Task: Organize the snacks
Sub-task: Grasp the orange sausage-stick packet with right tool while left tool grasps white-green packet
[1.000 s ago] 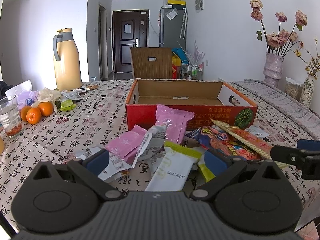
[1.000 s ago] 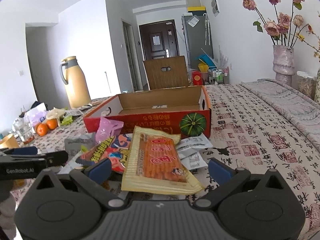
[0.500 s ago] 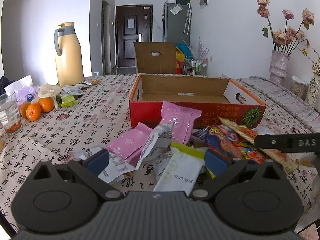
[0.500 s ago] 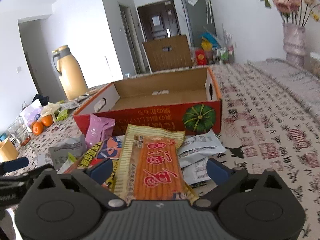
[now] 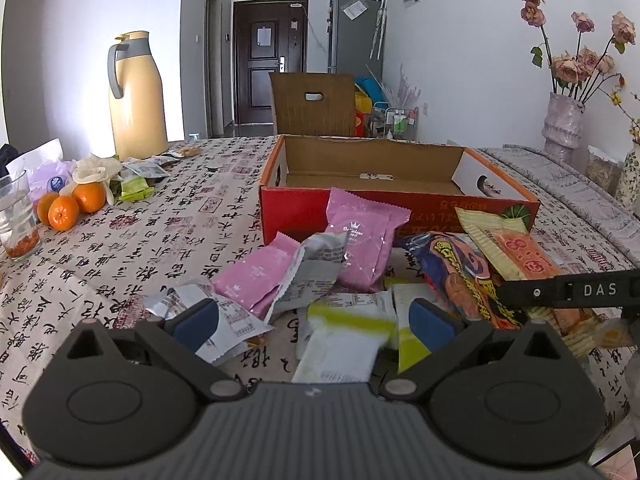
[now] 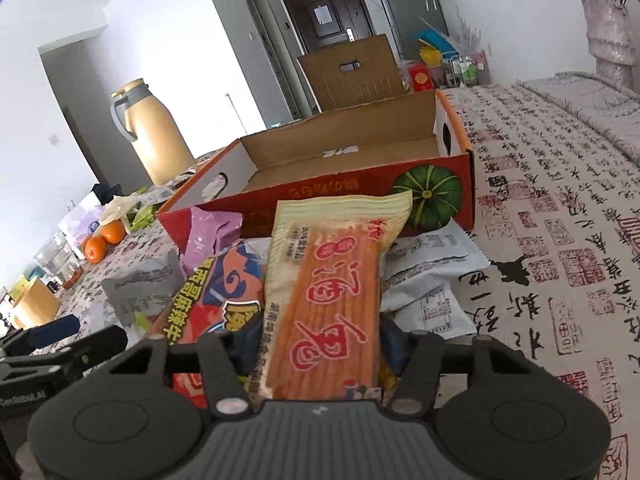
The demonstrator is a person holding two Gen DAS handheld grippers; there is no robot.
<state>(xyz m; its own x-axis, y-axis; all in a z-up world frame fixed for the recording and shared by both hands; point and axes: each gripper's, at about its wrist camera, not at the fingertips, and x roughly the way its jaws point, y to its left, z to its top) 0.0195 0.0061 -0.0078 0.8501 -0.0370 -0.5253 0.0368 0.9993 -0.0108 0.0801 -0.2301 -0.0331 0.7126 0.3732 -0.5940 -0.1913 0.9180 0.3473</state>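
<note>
A pile of snack packets lies in front of an open red cardboard box (image 5: 400,208) (image 6: 320,196). My right gripper (image 6: 320,340) is shut on a long yellow packet of orange sticks (image 6: 332,280), which also shows in the left wrist view (image 5: 516,256). It holds the packet tilted up toward the box. My left gripper (image 5: 316,320) is open and empty over a white and yellow packet (image 5: 344,340). Pink packets (image 5: 360,248) and a red and blue bag (image 5: 456,272) (image 6: 212,292) lie in the pile.
A yellow thermos jug (image 5: 136,96), oranges (image 5: 64,208) and a glass (image 5: 16,216) stand at the left. A vase of dried roses (image 5: 564,120) stands at the right. White packets (image 6: 432,280) lie beside the box on the patterned tablecloth (image 6: 560,220).
My right gripper has closed on the yellow stick packet and lifted its end off the pile. My left gripper has stayed open over the white and yellow packet.
</note>
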